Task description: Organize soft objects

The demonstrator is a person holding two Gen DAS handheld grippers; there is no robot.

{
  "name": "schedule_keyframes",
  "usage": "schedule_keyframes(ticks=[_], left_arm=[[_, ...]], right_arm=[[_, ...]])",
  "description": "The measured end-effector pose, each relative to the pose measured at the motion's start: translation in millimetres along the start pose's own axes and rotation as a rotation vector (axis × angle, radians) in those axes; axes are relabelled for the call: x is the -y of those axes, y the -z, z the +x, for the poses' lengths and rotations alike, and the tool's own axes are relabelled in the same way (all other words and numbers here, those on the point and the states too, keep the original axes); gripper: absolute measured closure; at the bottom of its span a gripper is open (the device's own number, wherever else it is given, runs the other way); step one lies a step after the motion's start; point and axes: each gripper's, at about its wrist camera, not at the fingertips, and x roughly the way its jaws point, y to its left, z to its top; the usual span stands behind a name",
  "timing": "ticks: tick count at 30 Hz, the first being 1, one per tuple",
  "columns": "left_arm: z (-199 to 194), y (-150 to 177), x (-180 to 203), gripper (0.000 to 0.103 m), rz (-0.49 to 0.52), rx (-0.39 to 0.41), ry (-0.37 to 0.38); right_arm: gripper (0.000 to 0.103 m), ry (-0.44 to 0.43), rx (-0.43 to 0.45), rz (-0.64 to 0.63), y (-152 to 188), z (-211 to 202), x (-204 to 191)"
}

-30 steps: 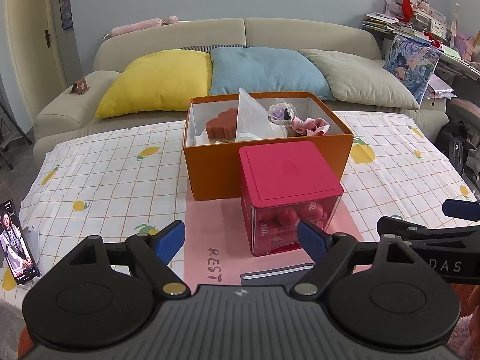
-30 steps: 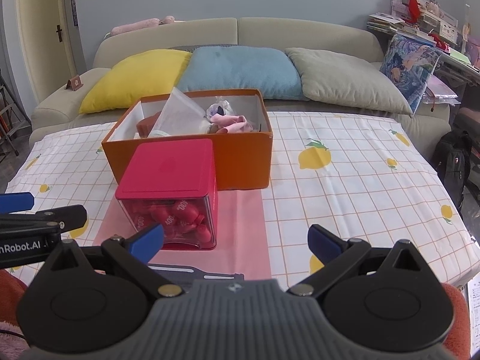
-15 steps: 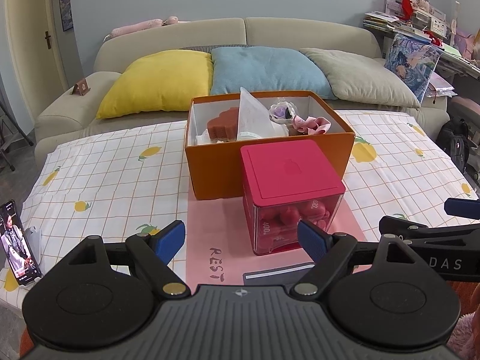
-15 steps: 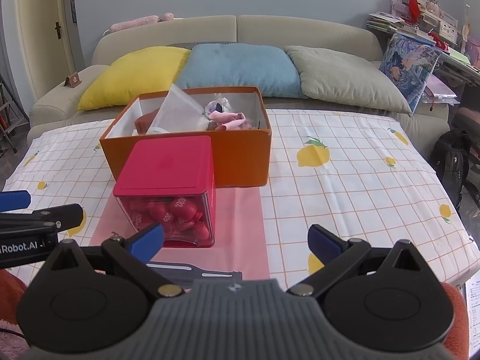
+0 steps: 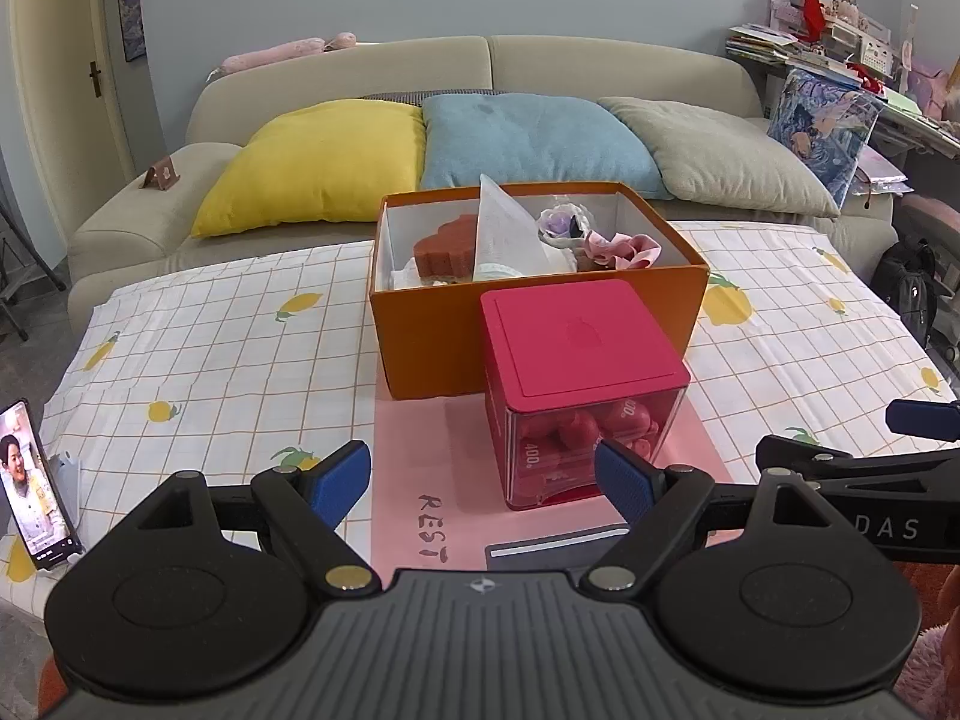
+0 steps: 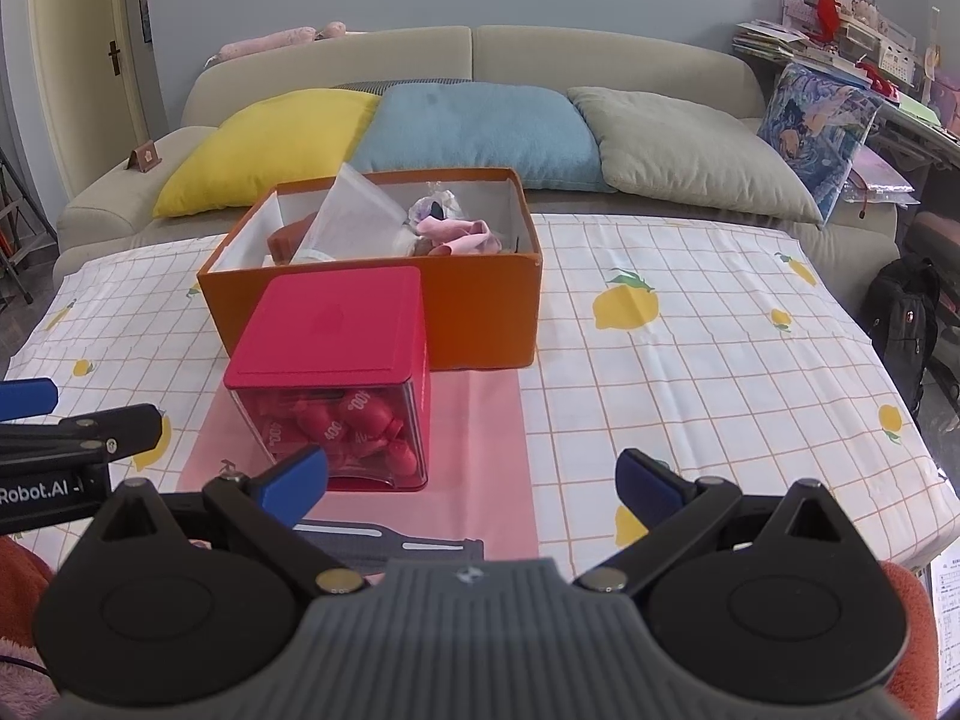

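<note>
- Both my grippers hang low at the near table edge, jaws spread wide, nothing between them; left gripper [image 5: 483, 471], right gripper [image 6: 471, 471].
- Task's things: soft items sit inside the orange box [image 5: 432, 336] at table centre; brown sponge [image 5: 444, 249] on its left side, clear plastic bag [image 5: 501, 228] standing up in the middle, pink cloth [image 5: 624, 246] and a small purple-white bundle [image 5: 561, 219] on the right.
- Red-lidded clear container [image 5: 576, 348] stands just in front of the box's near wall, touching or nearly so; cannot tell which; lid on, red soft pieces marked "400" show through the wall [image 6: 342, 426].
- Container sits on the pink sheet [image 5: 414, 456] marked "REST"; a grey strap [image 6: 390, 540] lies flat at its near end, long axis left to right.
- Key relation: container is straight ahead of both grippers and nearest; it lies right of centre for my left fingers, left of centre for my right; roughly equal reach, so either hand could take it.
- Box is farther, behind the container; reaching it means going over or around the red lid.
- Stage, my judgement: soft things boxed and lid on fits sorting done, or a start with everything due to come out; can't settle which.
</note>
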Motion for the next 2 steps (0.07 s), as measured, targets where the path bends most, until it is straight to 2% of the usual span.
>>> schedule_keyframes(ticks=[2], left_arm=[[-0.6, -0.3, -0.2, 0.004, -0.004, 0.001, 0.002]], right_arm=[[0.003, 0.001, -0.002, 0.001, -0.1, 0.3, -0.6]])
